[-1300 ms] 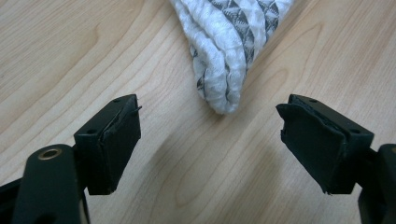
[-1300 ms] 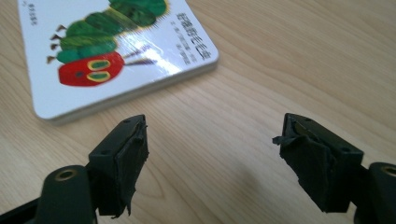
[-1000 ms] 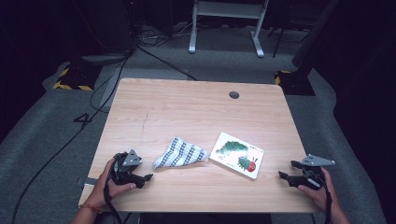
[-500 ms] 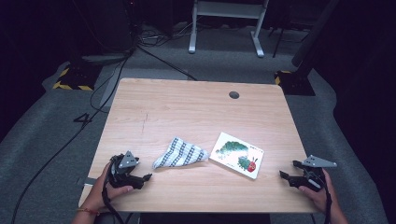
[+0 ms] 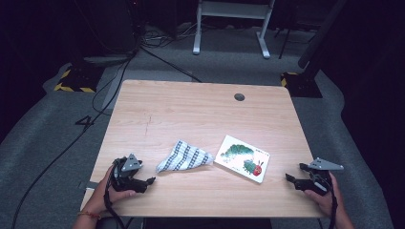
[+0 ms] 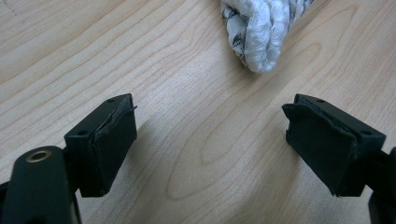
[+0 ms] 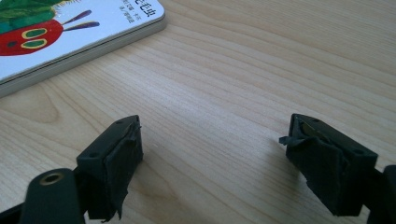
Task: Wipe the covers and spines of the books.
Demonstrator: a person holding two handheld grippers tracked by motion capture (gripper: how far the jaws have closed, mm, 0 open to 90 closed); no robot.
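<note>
Jaws of the right gripper (image 7: 212,154) gape wide over bare table (image 7: 243,70), having just been opening; book (image 7: 70,32) lies unmoved since before.

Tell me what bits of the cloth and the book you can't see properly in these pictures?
- Cloth: left gripper view, the top edge cuts it off; just one rolled end shows.
- Cloth: high view, its own folds hide its inside.
- Book: right gripper view, the top and left edges cut it off.
- Book: high view, the cover's small words are too tiny to read.
</note>
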